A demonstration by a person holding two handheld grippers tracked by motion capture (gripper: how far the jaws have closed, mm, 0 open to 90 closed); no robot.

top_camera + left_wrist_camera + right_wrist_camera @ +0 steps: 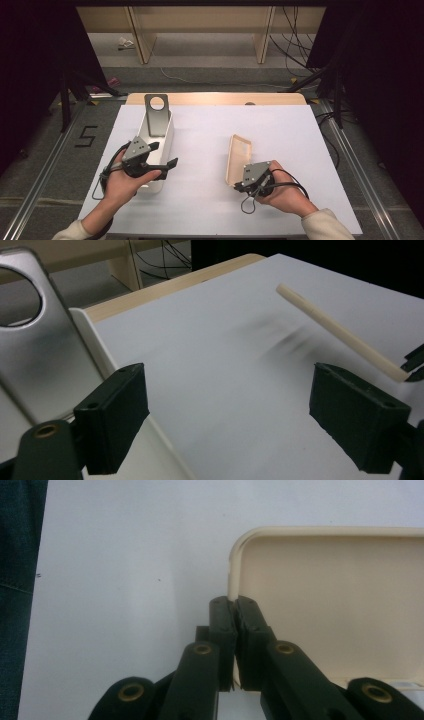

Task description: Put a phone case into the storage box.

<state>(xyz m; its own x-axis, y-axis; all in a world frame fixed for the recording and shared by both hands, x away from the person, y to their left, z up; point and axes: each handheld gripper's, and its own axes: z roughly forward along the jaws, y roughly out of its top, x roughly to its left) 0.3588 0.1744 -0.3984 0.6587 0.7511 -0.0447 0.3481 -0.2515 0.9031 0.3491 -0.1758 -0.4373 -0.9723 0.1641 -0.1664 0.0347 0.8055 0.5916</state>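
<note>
A long white box [169, 134] lies on the left of the white table, and a grey metal plate [156, 117] with a round hole leans in its far end. My left gripper [164, 154] hovers over the box's right wall, open, with nothing between its jaws. From the left gripper view [235, 420] the plate [40, 350] and the box rim [95, 340] are at the left. A cream lid [239, 155] stands tilted on its edge at centre right. My right gripper [237, 185] is shut on its near rim. The right gripper view shows the jaws [235, 602] pinching the lid's [340, 590] corner edge.
The white table top [210, 125] ends in a wooden strip [215, 98] at the far side. Black stand legs [65, 100] rise off the table's left and right. Cables [295, 45] and shelf legs sit on the floor beyond.
</note>
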